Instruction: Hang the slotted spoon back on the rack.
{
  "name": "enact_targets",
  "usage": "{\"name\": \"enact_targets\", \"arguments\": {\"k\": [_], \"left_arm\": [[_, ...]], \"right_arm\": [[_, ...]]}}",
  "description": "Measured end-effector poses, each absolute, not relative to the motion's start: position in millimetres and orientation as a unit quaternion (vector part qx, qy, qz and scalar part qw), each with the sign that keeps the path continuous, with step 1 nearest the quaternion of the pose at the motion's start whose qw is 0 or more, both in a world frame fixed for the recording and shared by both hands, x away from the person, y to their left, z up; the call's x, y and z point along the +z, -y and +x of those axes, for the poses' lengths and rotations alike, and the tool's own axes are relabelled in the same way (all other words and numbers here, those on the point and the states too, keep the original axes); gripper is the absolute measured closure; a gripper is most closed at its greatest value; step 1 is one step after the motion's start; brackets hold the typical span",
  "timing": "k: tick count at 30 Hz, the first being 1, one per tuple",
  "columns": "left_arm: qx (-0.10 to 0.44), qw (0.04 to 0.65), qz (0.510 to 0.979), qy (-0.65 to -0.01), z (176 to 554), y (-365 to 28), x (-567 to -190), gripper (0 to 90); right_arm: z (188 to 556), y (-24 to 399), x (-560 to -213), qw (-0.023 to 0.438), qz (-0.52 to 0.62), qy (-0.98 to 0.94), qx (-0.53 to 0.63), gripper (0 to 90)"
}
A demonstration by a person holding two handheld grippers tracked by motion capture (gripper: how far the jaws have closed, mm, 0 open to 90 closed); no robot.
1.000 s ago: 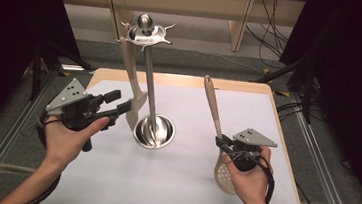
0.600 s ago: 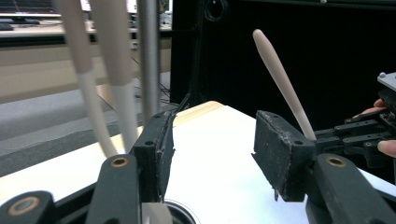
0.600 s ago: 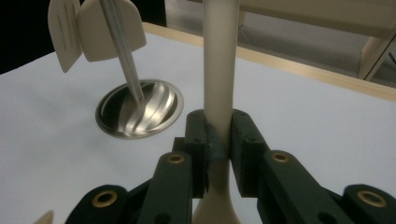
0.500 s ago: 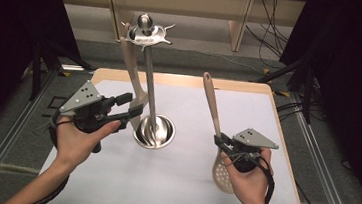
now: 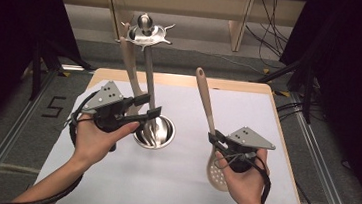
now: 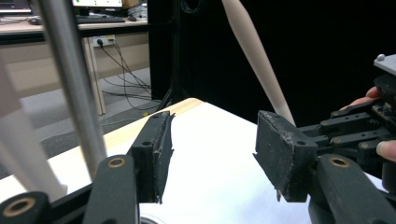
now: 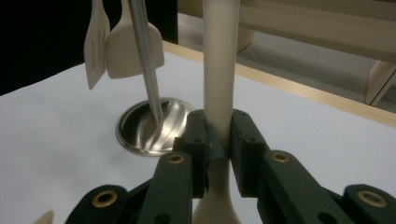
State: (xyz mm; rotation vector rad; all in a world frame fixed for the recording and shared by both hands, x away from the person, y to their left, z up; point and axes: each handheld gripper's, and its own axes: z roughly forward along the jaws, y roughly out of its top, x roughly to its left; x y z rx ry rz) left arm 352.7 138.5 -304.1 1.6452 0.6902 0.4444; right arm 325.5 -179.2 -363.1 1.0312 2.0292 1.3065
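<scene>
The right tongs [image 5: 214,137] are clamping the cream plastic slotted spoon [image 5: 207,115] by its handle; the left tongs [image 5: 144,105] are gaping apart beside the steel utensil stand [image 5: 154,132] on the white surface [image 5: 171,186].

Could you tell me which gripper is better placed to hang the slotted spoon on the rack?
Probably the right. The right gripper is already shut on the slotted spoon, handle up toward the rack. The left gripper is open beside the rack's pole, holding nothing.

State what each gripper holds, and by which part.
Right gripper clamps the slotted spoon by its handle, just above the bowl. Left gripper is open, holding nothing.
</scene>
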Motion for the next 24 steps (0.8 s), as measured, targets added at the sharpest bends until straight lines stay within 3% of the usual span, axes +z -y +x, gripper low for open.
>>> {"name": "enact_targets", "arguments": {"k": [24], "left_arm": [[0.155, 0.613, 0.726, -0.271, 366, -95, -302, 44.5]], "right_arm": [[319, 166, -360, 0.251, 0.36, -0.75, 0.495, 79.2]]}}
